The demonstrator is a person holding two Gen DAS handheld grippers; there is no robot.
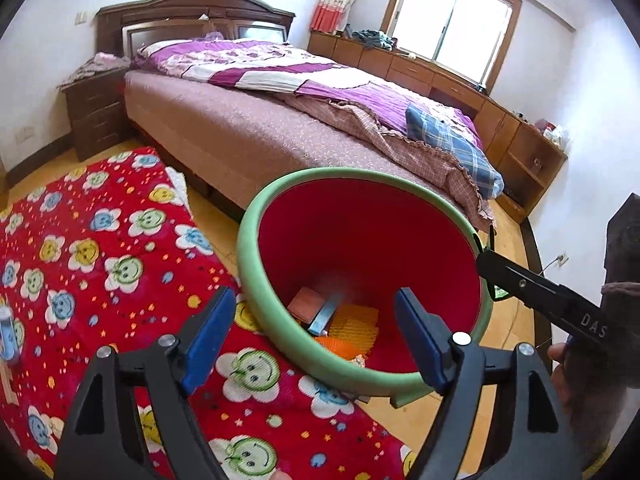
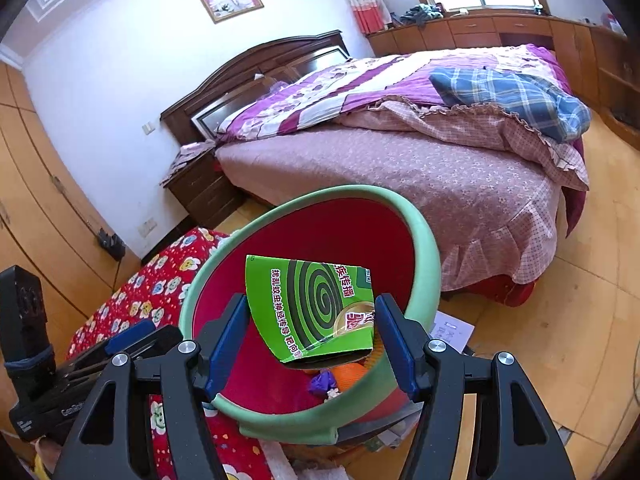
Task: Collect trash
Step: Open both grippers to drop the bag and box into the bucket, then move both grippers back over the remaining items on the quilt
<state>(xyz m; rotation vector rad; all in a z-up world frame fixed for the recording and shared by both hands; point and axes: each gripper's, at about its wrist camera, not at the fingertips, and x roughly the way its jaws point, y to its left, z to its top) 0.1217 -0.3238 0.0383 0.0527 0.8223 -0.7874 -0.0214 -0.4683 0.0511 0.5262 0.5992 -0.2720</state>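
Over the bin [image 2: 420, 240] mouth: your right gripper [image 2: 310, 340] holds the green box [image 2: 312, 312] between half-spread fingers. Left gripper [image 1: 316, 340] gapes empty. Release off-centre and the box may clip the rim, landing on the rug [image 1: 100, 248].

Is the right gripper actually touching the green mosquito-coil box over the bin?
Cannot tell. In the right wrist view the green mosquito-coil box sits between the right gripper's pads above the bin, but slim gaps seem to show at both edges, so contact is unclear.
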